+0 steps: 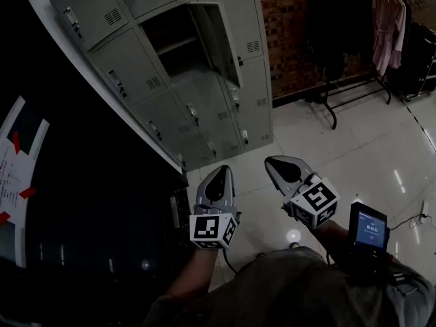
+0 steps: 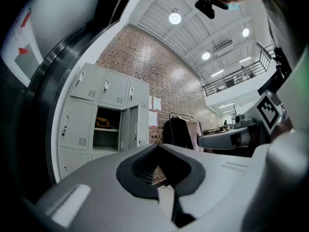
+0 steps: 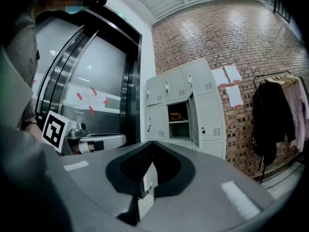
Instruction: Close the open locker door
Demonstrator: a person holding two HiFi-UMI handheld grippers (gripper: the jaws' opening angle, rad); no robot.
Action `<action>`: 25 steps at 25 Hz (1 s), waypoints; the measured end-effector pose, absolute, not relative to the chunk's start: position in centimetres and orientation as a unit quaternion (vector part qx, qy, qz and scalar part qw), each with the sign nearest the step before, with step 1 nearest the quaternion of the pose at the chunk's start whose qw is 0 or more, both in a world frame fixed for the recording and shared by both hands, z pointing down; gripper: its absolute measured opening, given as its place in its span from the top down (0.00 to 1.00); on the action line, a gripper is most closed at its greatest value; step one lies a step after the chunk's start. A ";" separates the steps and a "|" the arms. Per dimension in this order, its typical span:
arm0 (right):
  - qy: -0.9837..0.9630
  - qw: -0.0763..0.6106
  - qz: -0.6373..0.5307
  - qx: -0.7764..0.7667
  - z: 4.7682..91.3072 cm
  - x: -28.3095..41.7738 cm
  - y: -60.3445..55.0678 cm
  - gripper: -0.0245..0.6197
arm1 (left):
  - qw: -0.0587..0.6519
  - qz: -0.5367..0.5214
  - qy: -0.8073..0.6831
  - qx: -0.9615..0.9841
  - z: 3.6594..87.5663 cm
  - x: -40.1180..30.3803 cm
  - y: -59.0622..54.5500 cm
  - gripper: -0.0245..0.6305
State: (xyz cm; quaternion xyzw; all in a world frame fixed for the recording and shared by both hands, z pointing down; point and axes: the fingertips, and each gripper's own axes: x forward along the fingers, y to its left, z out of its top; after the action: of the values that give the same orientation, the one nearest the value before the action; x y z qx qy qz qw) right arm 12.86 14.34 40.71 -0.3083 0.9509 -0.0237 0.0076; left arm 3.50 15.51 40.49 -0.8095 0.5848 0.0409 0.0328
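Observation:
The grey locker bank (image 1: 129,67) stands ahead. One upper locker is open (image 1: 174,43), and its door (image 1: 221,39) swings out to the right. Something yellowish lies on its shelf (image 3: 176,116). My left gripper (image 1: 219,172) and right gripper (image 1: 278,162) hang side by side over the floor, well short of the lockers. Both are shut with nothing in them. The left gripper view shows the open compartment (image 2: 107,129) and door (image 2: 124,128) beyond the closed jaws (image 2: 159,149). In the right gripper view the door (image 3: 193,120) is past the closed jaws (image 3: 152,146).
A brick wall (image 1: 293,33) runs right of the lockers. A clothes rack with hanging garments (image 1: 385,26) stands on the glossy tiled floor (image 1: 354,148). A dark glass and metal wall (image 1: 82,203) is on the left. A small lit screen (image 1: 368,227) sits by the person's right arm.

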 end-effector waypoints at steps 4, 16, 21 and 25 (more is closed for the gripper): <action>0.949 0.011 -0.020 -0.314 41.0 11.3 14.0 0.96 | 0.032 0.040 0.582 -0.811 40.8 1.8 15.5 0.96; 0.950 0.016 -0.019 -0.311 41.4 8.3 9.2 0.96 | 0.032 0.039 0.588 -0.807 41.0 -0.7 11.3 0.96; 0.953 0.028 -0.019 -0.302 41.7 7.2 3.3 0.96 | 0.041 0.034 0.593 -0.804 41.4 -1.6 5.6 0.96; 0.956 0.031 -0.017 -0.293 41.1 6.6 -2.9 0.96 | 0.046 0.035 0.603 -0.796 40.4 -2.3 -0.5 0.96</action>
State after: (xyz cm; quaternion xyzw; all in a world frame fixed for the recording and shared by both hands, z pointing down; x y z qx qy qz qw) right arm 6.58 -2.85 41.06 -0.2926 0.9556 -0.0175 0.0315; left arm -2.32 -0.47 40.38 -0.7958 0.6027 0.0349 0.0463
